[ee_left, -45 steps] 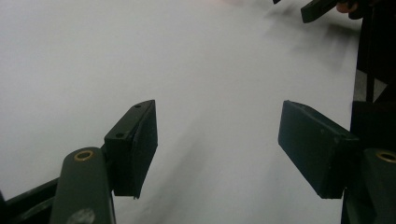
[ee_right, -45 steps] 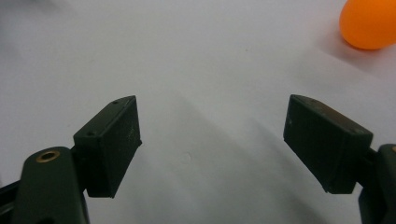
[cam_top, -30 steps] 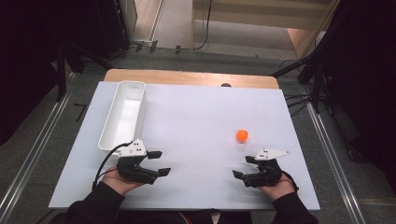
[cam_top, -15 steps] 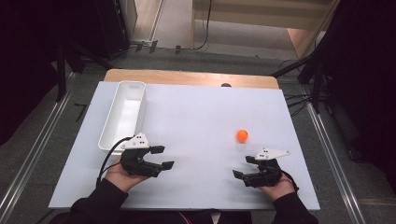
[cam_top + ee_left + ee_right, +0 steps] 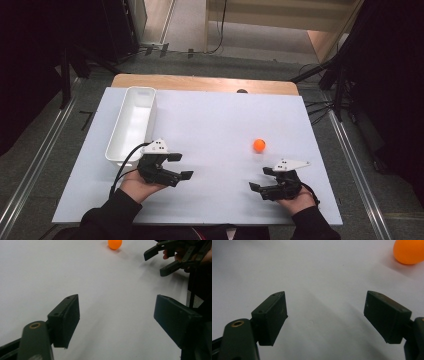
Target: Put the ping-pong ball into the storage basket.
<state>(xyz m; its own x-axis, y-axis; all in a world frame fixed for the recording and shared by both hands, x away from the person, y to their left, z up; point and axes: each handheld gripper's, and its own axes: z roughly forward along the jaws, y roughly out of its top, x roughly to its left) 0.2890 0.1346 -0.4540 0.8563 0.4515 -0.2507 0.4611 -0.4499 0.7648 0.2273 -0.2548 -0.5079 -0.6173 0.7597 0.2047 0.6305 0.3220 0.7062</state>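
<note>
cut off: orange ball (image 5: 409,251) — right edge (right gripper view) | small dark object (image 5: 242,91) — unidentifiable

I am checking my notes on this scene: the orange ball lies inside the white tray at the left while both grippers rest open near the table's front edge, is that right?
Not quite. The orange ball lies on the bare table, apart from the white tray, as the high view shows. The rest holds: the left gripper and the right gripper are open near the front edge.
</note>
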